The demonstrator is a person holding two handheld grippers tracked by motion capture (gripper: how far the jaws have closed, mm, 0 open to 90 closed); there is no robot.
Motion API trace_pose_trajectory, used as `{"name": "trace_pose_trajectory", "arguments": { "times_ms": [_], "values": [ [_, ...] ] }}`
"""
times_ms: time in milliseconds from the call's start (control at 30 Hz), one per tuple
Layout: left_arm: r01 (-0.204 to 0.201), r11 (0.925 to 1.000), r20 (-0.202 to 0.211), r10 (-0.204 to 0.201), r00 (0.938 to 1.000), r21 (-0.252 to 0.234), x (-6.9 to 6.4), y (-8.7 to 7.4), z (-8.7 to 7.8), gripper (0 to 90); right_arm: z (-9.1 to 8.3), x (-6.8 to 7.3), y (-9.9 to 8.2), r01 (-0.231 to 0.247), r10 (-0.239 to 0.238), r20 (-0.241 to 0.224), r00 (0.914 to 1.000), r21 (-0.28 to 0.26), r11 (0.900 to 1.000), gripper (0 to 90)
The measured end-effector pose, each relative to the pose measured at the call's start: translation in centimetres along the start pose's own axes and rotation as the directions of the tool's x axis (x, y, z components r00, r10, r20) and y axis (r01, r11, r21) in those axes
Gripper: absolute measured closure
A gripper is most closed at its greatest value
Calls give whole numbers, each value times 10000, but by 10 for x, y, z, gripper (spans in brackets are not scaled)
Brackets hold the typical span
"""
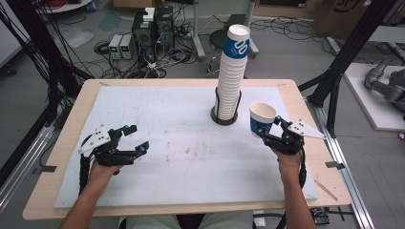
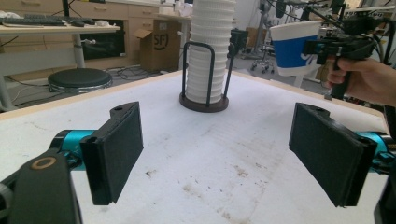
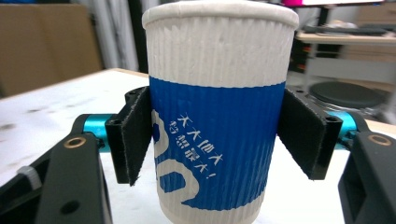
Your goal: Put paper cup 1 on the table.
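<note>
A: The right tongs (image 1: 273,132) are clamped on a single white ribbed paper cup with a blue band (image 1: 262,119), one pad on each side of the band. The cup is upright, open mouth up, carried above the white padded tabletop (image 1: 181,157).

B: And the left tongs (image 1: 135,138)?

A: Spread wide with nothing between the pads (image 2: 116,149), hanging low over the tabletop, well apart from everything else.

B: What could go wrong here, in your view?

A: The wall is thin paper. Squeeze harder and it may buckle; ease off and the cup could slip down between the pads. The tall stack of matching white and blue paper cups (image 1: 232,71), in its dark wire holder on a round base (image 1: 224,116), stands just beyond and to the inner side of the right tongs. A swing that way might knock it, and the stack already leans a little.

B: Anything you can't make out?

A: In the right gripper view the cup's bottom edge is cut off, so its clearance from the tabletop is hard to judge there. Its inside is hidden too. In the left gripper view the stack's top runs out of frame.
</note>
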State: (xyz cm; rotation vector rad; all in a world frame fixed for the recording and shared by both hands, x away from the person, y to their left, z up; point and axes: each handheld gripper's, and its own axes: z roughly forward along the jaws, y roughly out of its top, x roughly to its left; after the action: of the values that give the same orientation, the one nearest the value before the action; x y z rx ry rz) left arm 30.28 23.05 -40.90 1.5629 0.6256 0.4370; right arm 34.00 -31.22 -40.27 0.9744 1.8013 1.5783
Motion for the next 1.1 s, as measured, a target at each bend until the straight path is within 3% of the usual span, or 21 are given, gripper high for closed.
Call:
{"name": "trace_pose_trajectory", "arguments": {
  "times_ms": [133,200,367,500,667,833,1100],
  "values": [
    [5,10000,14,-5,10000,38,0,0,1,175,9,-10,-4,-106,93,578,9983,227,9997,307],
    [39,10000,-5,-39,10000,20,0,-1,1,175,14,-14,-8,-167,112,873,9961,627,9979,307],
    [68,10000,-3,-68,10000,44,0,-1,1,175,25,-23,-16,-474,343,1241,9917,1040,9934,307],
    [44,9999,35,-44,10000,93,-1,-2,2,176,36,-28,-25,-656,392,1503,9879,1752,9823,304],
    [65,9999,28,-65,10000,104,-1,-2,1,176,42,-31,-33,-900,531,1565,9862,2393,9668,300],
    [96,9999,30,-96,9999,91,0,-2,0,176,39,-31,-32,-809,411,1490,9880,2721,9589,294],
    [92,9999,55,-93,9999,124,0,-3,0,177,28,-30,-29,-525,73,1297,9915,3485,9359,274]
  ]
}}
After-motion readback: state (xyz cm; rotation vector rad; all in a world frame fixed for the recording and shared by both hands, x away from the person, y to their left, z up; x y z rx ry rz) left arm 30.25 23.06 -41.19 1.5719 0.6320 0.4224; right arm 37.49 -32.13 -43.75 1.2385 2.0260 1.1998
